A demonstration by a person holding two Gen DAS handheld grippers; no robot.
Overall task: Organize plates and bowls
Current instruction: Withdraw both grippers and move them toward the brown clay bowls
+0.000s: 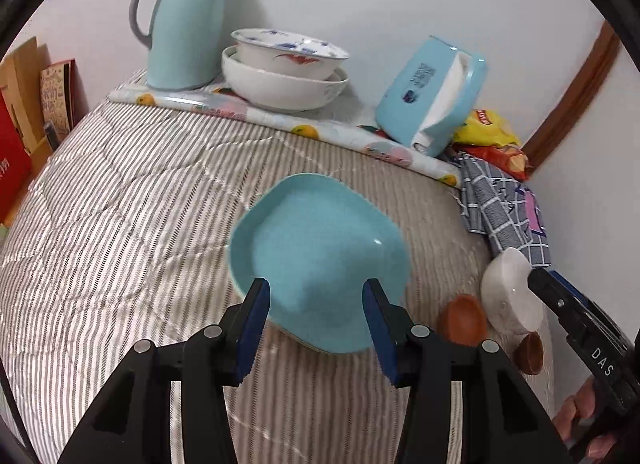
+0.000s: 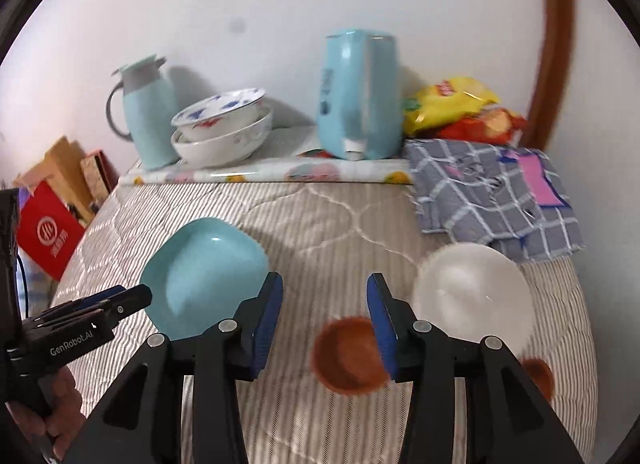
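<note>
On the bed, middle: a blue plate (image 1: 316, 260) is seen lying flat on the striped quilt (image 1: 132, 200), nothing stacked on it.
Left tongs (image 1: 316, 316): held wide open and empty, one finger to each side of the plate's near rim; whether the rim is touched cannot be told.
Right tongs (image 2: 325, 320): spread open, nothing gripped, poised above a brown bowl (image 2: 349, 356).
Right edge of the bed: a white bowl (image 2: 472, 296) is set just beside the brown bowl, with a smaller brown cup (image 2: 540, 378) near it.
Far edge, by the wall: two white bowls (image 1: 282, 72) are nested on a fruit-print mat (image 1: 280, 120), between a blue jug (image 1: 186, 20) and a tissue box (image 1: 430, 92).
Step in hand: judged to be the approach, plate and brown bowl each lined up for a pickup.
Next move: the plate's thin rim would need to be pinched from the side; the shallow bowl's wall would need a finger inside and one outside.
</note>
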